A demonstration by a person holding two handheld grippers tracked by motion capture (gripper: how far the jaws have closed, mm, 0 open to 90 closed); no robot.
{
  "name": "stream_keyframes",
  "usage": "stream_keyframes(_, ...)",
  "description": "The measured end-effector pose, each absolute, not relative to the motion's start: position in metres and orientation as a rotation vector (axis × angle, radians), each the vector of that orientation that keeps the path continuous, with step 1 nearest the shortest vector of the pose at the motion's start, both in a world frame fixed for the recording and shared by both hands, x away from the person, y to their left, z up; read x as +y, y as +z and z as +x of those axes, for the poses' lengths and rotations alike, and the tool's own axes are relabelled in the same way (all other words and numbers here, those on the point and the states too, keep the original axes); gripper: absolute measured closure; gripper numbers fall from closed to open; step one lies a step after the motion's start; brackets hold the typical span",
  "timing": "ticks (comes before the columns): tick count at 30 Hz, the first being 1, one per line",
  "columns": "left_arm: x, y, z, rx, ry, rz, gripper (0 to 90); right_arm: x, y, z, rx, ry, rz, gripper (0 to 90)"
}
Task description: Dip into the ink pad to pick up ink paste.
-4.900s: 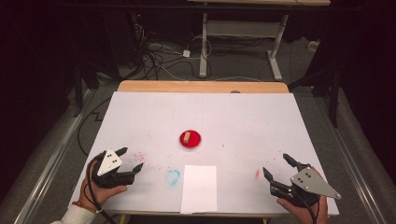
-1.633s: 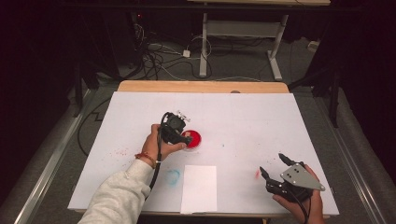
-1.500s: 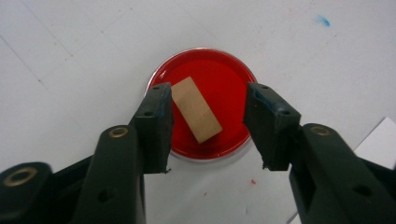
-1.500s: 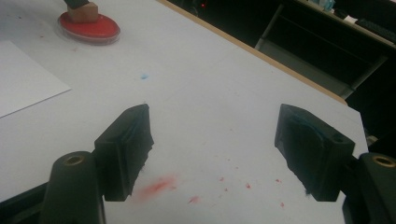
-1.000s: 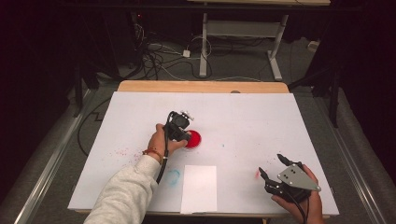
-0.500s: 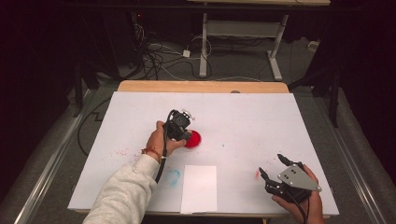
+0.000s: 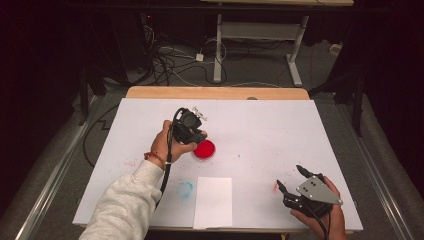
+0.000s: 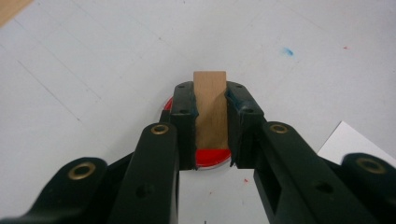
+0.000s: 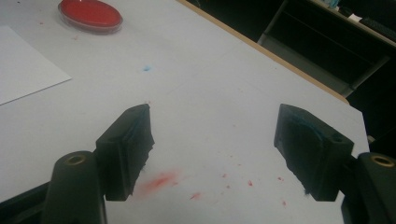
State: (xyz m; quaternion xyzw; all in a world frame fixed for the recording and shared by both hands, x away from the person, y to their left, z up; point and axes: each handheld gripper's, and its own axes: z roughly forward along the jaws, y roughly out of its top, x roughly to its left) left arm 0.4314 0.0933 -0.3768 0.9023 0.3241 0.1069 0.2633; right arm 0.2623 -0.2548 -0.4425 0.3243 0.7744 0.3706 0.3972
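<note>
Left gripper (image 8: 210, 126) has its jaws clamped on a small wooden block (image 8: 210, 105), one black pad pressed against each long side, and the pale tan piece stands upright between them with its top end poking out past the tips. Right beneath it sits the red dish (image 8: 212, 158), a shallow round one filled with red, its rim peeking out on both sides of the jaws and below the block (whether the block's lower end touches the red I cannot tell from here). From the high view the left gripper (image 7: 192, 132) is held above the middle of the white table (image 7: 260, 125), cable trailing down along the grey sleeve (image 7: 125, 205), and the red dish (image 7: 204, 149) lies just beside the left hand (image 7: 167, 145), towards the person's right. Over at the near right corner, the right gripper (image 7: 292, 182) is low over the table, jaws spread wide apart with nothing between them; the right gripper view shows its own jaws (image 9: 215, 154) open over a red smear (image 9: 156, 182) on the surface. A white sheet of paper (image 7: 213, 201) lies at the near edge, between the two arms, with a pale blue smudge (image 7: 185, 189) just to its left. The dish (image 9: 90, 15) shows well apart from the right gripper, beyond a corner of the sheet (image 9: 25, 65).
</note>
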Motion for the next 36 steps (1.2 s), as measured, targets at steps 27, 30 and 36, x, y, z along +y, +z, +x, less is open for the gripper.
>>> stream_keyframes(27, 0.091, -0.426, 0.448, 0.942, 0.152, 2.436, 73.8, -0.254, -0.444, 0.262, 1.982, 0.931, 0.81, 27.5)
stream_keyframes(30, 0.091, -0.433, 0.449, 0.967, 0.13, 2.424, 73.8, -0.254, -0.445, 0.263, 1.984, 0.934, 0.815, 27.5)
stream_keyframes(36, 0.089, -0.445, 0.45, 0.97, 0.114, 2.438, 73.8, -0.253, -0.445, 0.263, 1.988, 0.931, 0.814, 27.5)
